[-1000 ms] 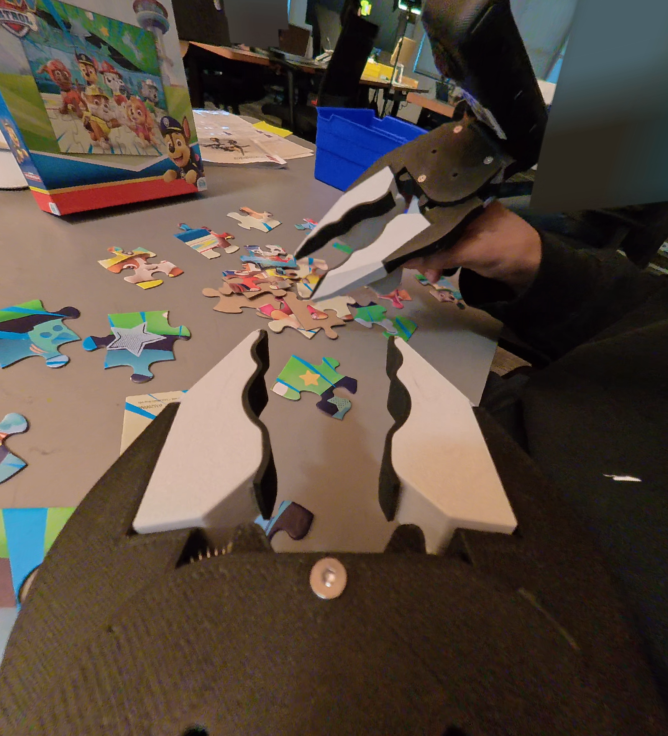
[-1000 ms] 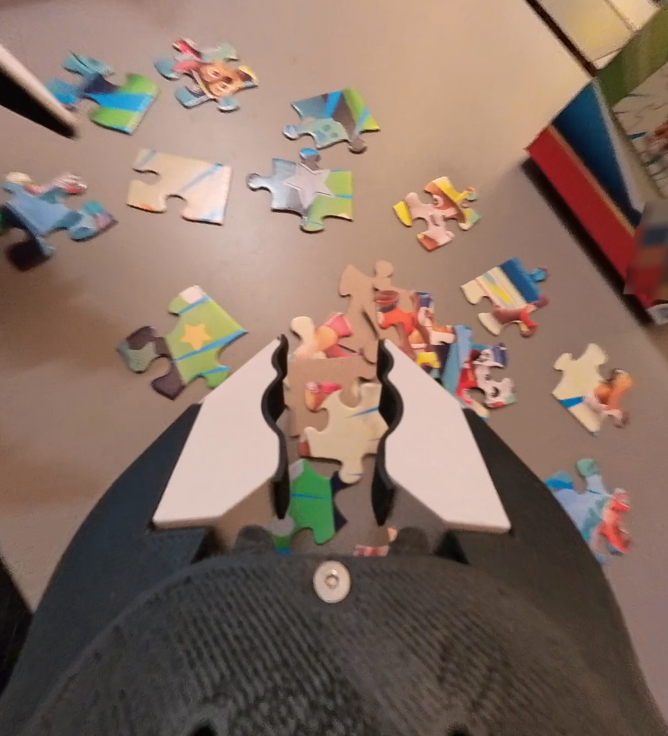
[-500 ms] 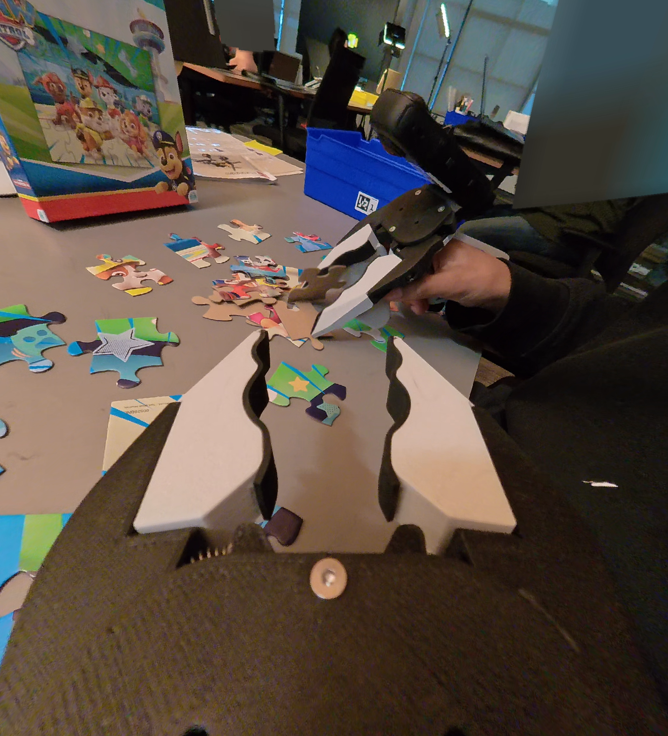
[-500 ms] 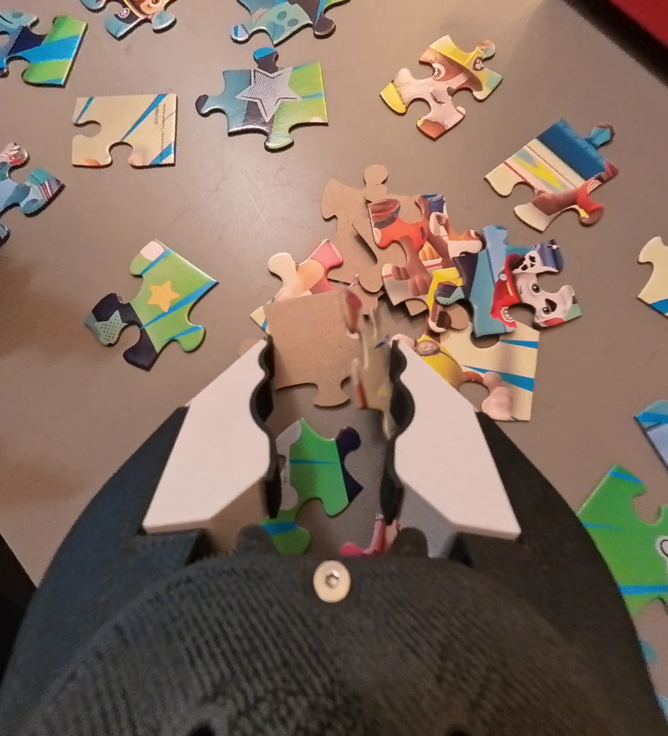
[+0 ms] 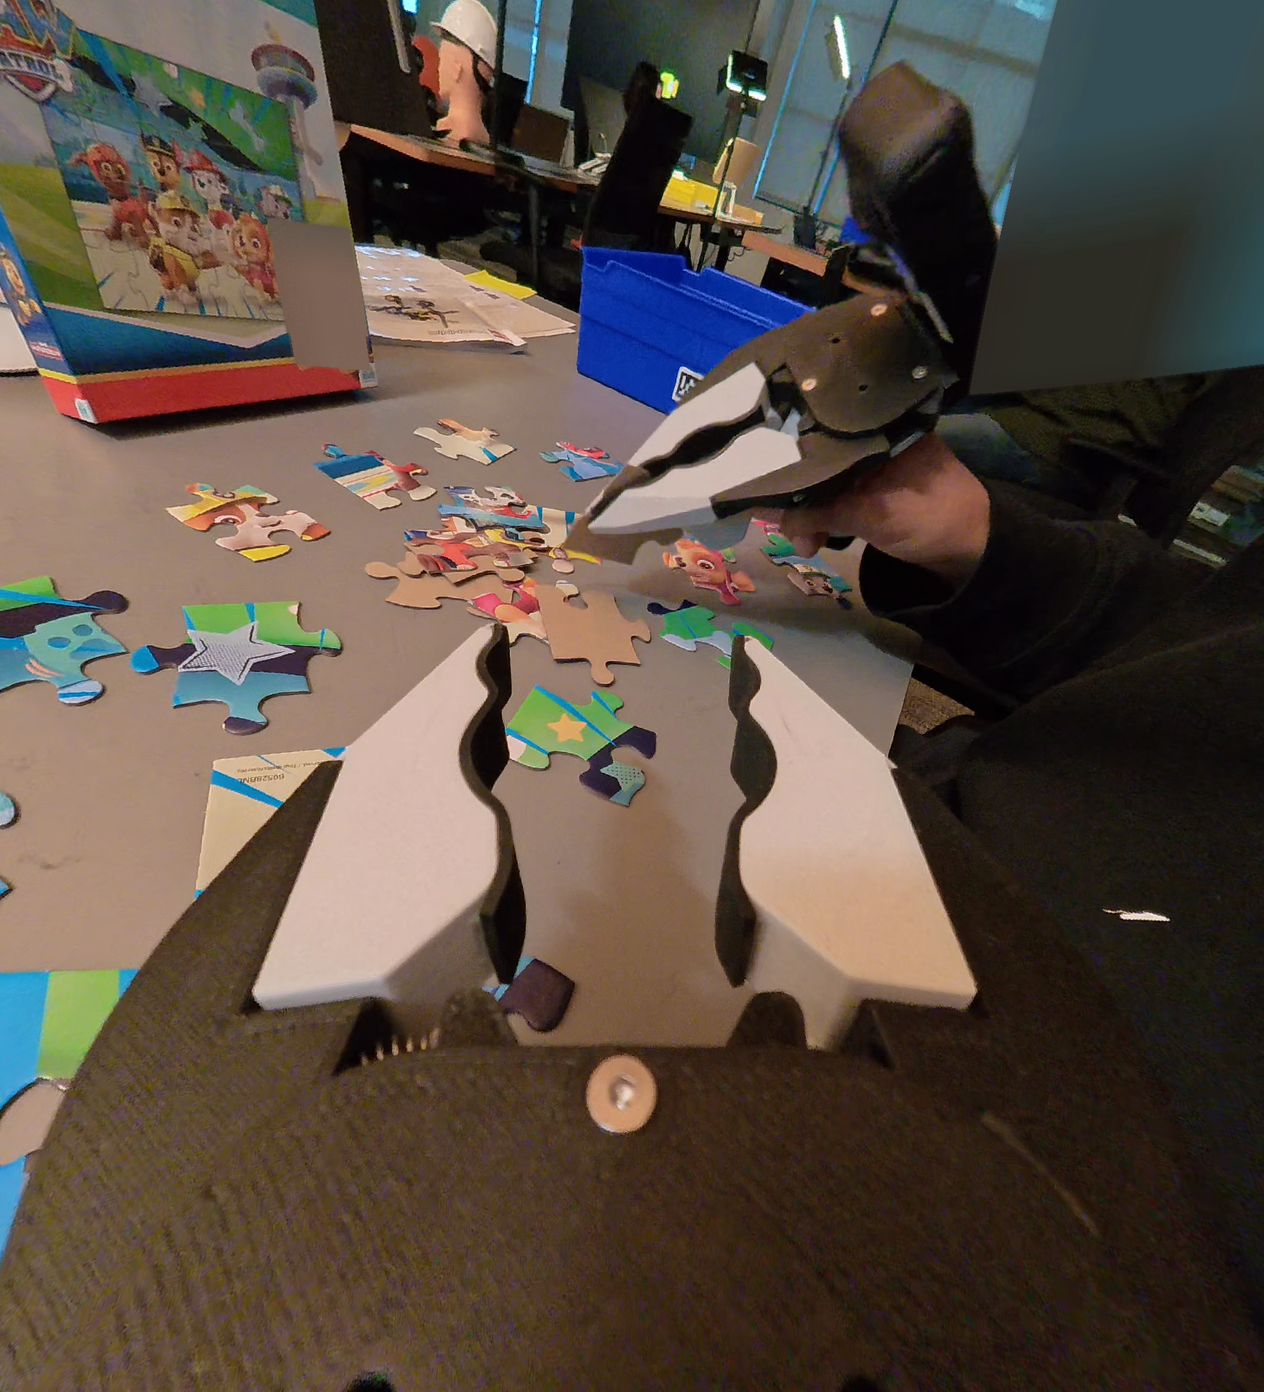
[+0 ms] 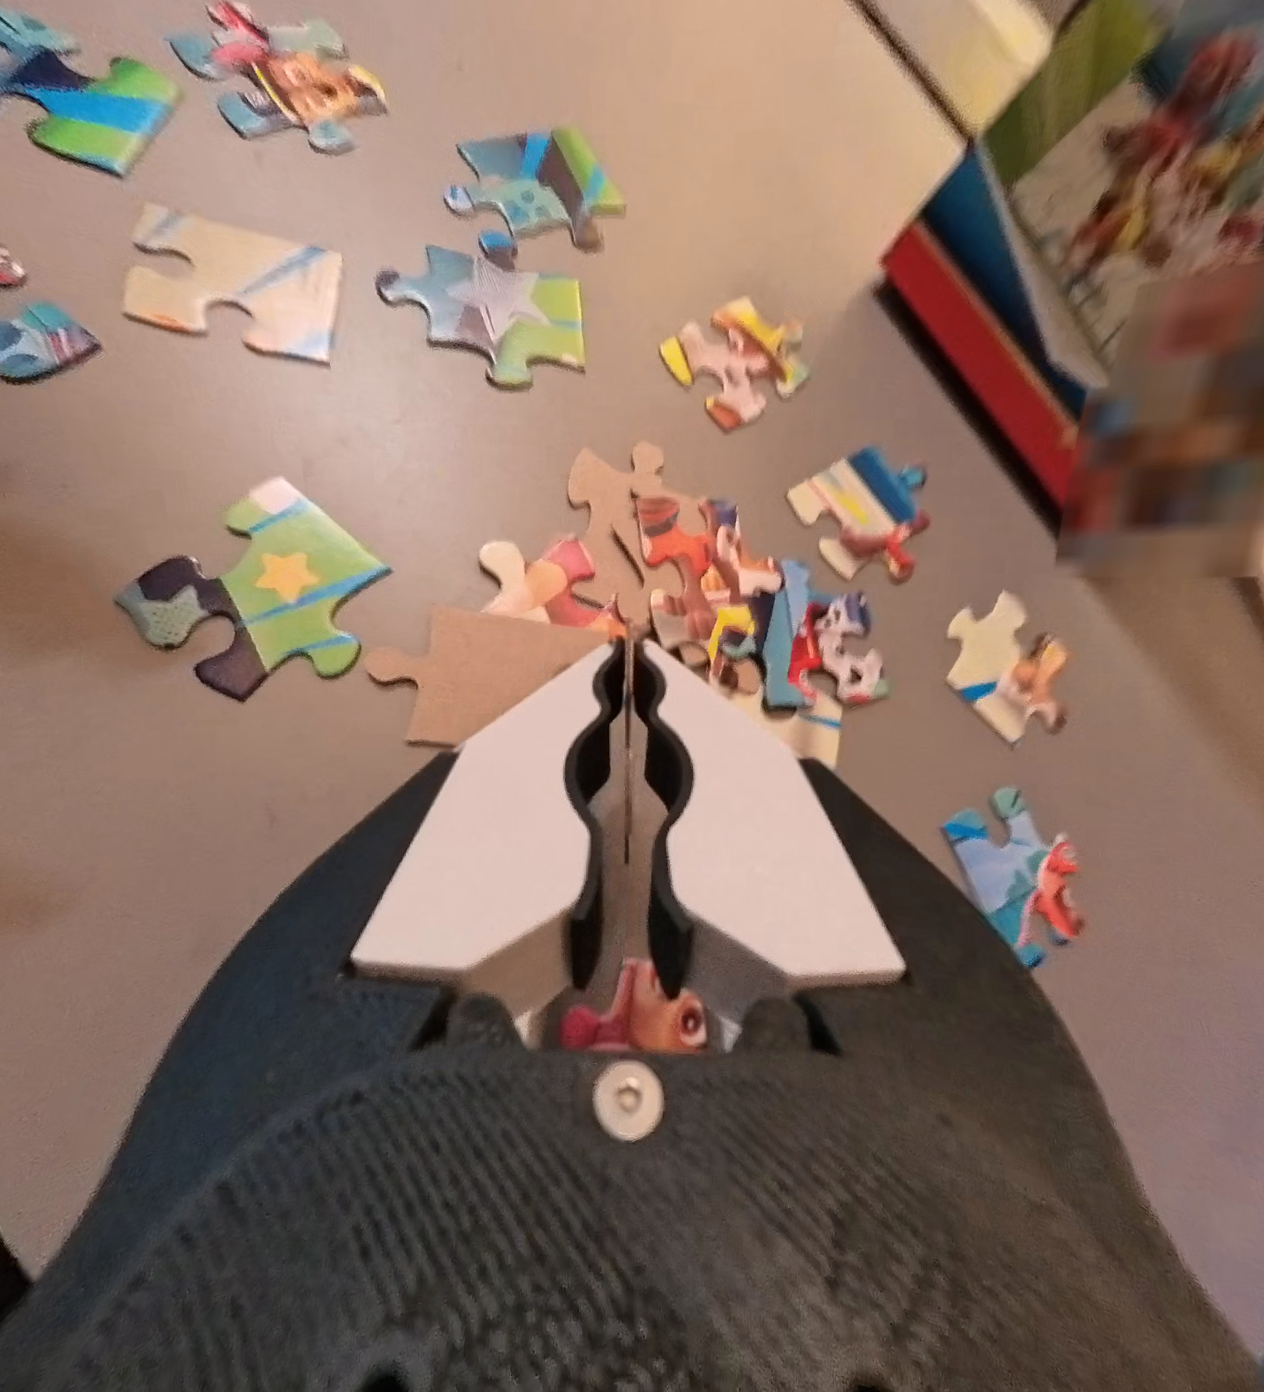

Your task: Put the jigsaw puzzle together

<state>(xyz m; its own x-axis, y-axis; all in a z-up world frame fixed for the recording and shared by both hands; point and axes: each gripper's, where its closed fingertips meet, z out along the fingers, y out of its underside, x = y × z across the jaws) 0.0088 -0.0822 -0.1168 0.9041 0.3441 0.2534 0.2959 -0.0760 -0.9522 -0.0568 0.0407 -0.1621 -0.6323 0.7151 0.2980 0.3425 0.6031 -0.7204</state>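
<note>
My right gripper [image 6: 629,648] is shut on a puzzle piece [image 6: 626,753], which stands edge-on as a thin line between the pads. In the left wrist view the right gripper [image 5: 592,525] is raised above the pile of pieces [image 5: 478,542], and the held piece [image 5: 602,544] shows its brown back under the fingertips. My left gripper [image 5: 617,640] is open and empty above the grey table [image 5: 124,467]. A green piece with a yellow star [image 5: 576,734] lies flat on the table between its fingers, untouched. A brown face-down piece [image 5: 591,625] lies just beyond its tips.
Several loose pieces lie spread over the table, such as a silver-star piece [image 5: 237,663]. The puzzle box [image 5: 161,226] stands at the back left, a blue bin [image 5: 659,324] at the back right, and papers [image 5: 448,309] lie between them. A person's hand [image 5: 892,505] holds the right gripper. There is about 15 centimetres between the tips of the two grippers.
My right gripper was open around pieces at the pile; it has shut on one piece and lifted it, and the brown face-down piece stays on the table. My left gripper has stayed open in place.
</note>
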